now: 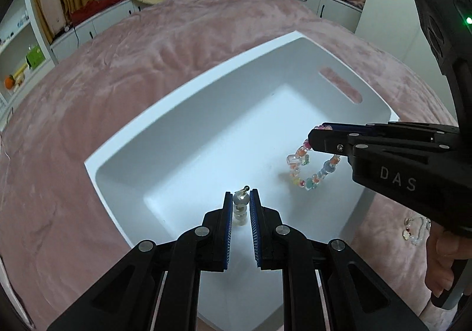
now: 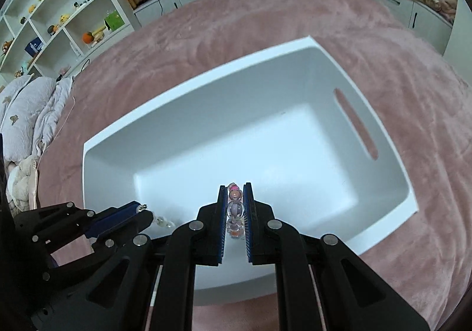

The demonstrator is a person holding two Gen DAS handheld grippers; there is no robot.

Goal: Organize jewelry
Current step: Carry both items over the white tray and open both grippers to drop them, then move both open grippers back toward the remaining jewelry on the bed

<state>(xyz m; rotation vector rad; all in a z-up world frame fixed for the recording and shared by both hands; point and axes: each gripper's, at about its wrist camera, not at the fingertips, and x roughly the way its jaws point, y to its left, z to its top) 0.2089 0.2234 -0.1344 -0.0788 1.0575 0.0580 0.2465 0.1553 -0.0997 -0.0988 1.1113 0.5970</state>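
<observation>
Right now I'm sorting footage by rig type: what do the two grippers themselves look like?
Both are matte black plastic linkages with round silver pivot pins. The left gripper and right gripper each carry ribbed blue pads on their finger faces. The right one's side shows white "DAS" lettering, and its body has a small green light. A bare hand grips its handle.

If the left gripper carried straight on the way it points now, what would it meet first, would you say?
Probably the floor of the white bin. The left gripper, shut on a pearl earring, points down into it; depth is hard to judge.
</observation>
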